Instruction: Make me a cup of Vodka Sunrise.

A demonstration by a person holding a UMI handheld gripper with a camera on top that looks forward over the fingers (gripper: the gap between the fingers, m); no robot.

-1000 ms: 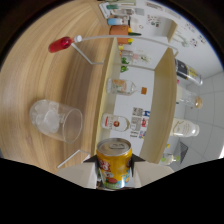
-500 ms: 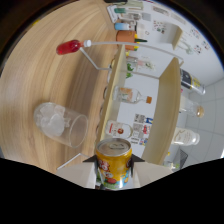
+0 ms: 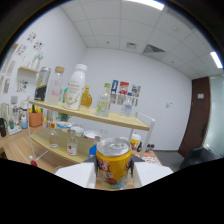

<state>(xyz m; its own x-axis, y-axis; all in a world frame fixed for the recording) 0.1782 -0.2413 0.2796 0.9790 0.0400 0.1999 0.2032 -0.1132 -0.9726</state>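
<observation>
**Can's in the grip, but the cup is nowhere in sight**

So here's the situation: the gripper (image 3: 114, 172) is clamped on a yellow can (image 3: 114, 169), one finger pressing each side, can standing upright with its silver top and pull tab facing up. That's the juice for the Vodka Sunrise, I'd guess, though I can't read the label.

The thing that matters for the next move is where the cup sits relative to the can, and the view doesn't show a cup I can pick out as the one. The camera looks out level across the room, at a shelf (image 3: 90, 116) beyond the fingers with a white bottle (image 3: 75, 87), a clear bottle (image 3: 103, 104) and an amber bottle (image 3: 86, 98) along its top board, plus glassware on the lower tier. Ceiling and a far wall fill the rest.

My read: the can's long axis is vertical now, so pouring means tipping it forward over a rim. Before that, the gripper has to swing down until the cup comes in ahead of the fingers. Tip too early and juice hits the table.
</observation>
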